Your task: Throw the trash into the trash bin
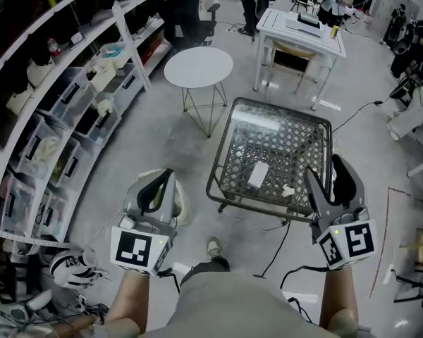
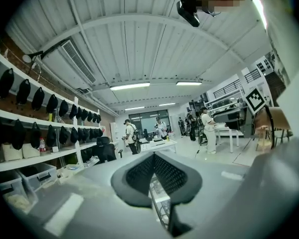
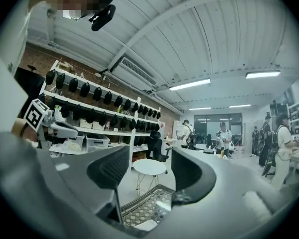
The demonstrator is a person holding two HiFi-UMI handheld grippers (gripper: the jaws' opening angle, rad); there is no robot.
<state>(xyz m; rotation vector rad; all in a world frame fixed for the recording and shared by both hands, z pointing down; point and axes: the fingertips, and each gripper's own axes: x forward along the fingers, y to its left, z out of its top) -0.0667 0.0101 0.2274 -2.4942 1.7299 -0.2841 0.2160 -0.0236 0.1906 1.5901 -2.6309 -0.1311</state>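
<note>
Two trash items, a white packet and a small white scrap, lie on the mesh-topped table at 12 o'clock. The left gripper has its jaws pressed together and empty; the right gripper has its jaws spread and empty. The step in hand is judged to be the reach, with nothing grasped yet. The next move calls for lowering the spread jaws over the packet, at 11 o'clock from them.
</note>
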